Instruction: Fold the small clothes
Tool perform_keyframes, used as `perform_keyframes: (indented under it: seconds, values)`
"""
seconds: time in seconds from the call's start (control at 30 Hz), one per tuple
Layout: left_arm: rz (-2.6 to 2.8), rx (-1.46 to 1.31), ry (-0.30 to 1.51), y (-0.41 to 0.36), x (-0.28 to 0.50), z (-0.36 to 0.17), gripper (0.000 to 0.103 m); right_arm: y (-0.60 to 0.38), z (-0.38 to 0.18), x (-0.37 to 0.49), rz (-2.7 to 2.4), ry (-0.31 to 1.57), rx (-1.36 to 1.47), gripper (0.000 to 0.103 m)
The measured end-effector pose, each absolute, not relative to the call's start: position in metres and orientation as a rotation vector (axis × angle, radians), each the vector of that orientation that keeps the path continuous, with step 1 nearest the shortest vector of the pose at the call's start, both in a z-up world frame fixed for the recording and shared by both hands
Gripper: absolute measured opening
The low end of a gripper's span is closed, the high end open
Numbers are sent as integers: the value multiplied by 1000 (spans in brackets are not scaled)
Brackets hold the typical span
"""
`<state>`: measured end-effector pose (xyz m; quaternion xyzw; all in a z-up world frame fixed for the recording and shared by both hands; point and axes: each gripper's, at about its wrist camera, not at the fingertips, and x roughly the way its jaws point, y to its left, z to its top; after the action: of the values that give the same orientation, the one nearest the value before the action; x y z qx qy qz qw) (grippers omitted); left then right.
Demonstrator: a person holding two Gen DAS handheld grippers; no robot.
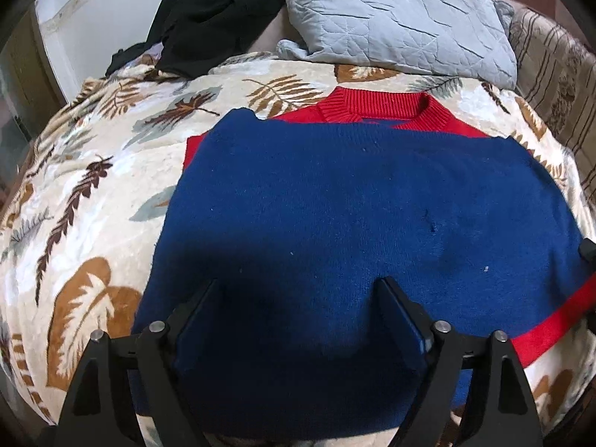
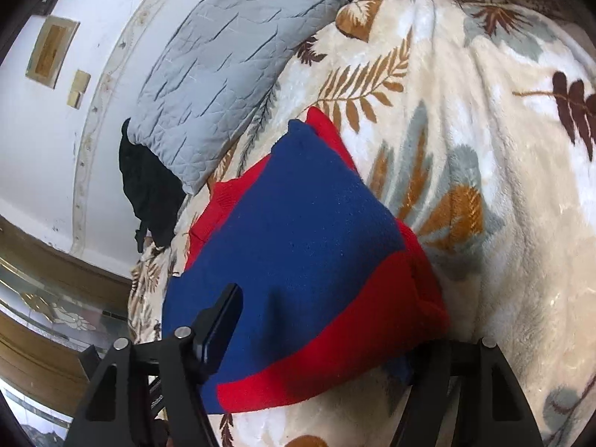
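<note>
Fingers (image 1: 395, 298) apart over blue/red sweater (image 1: 335, 193), prob. folded.

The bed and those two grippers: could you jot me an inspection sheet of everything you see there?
Surface: leaf-print blanket covering a bed.
Job's things: blue and red sweater lying partly folded, red collar at the far end.
Clutter: grey pillow; black garment beside it.
Grippers: left gripper open above the sweater; right gripper at the sweater's near corner, one finger hidden under fabric, grip unclear.
Cables: nothing seen.
Surroundings: white wall.
</note>
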<state>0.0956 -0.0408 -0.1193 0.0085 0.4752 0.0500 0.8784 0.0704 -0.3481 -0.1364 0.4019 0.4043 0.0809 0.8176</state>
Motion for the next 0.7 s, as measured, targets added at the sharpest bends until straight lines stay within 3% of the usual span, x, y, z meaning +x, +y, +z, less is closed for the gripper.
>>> perform_keyframes:
  seconds: [0.1,0.17,0.27,0.37,0.43,0.47,0.5,0.7]
  values:
    - [93,-12,903,-39,86,-95,86,-346,-134,73,155,875,823,59]
    - [91,2,839,-41,83,-86,86,-346,-132,73,150,873,808,59]
    - [95,36,1015,-45,107,-125,88,-344,-136,78,125,881,771,59]
    - [96,-3,981,-41,104,-116,88,-340,-135,83,113,892,740,59]
    - [72,-47,920,-36,94,-101,88,-338,-132,86,110,903,714,47]
    - [64,-52,877,-31,84,-91,88,-337,-132,88,98,923,691,22]
    - [62,-53,856,-26,77,-85,88,-337,-134,91,101,938,674,17]
    - [184,-231,780,71,29,-66,88,-295,-70,97,112,848,426,10]
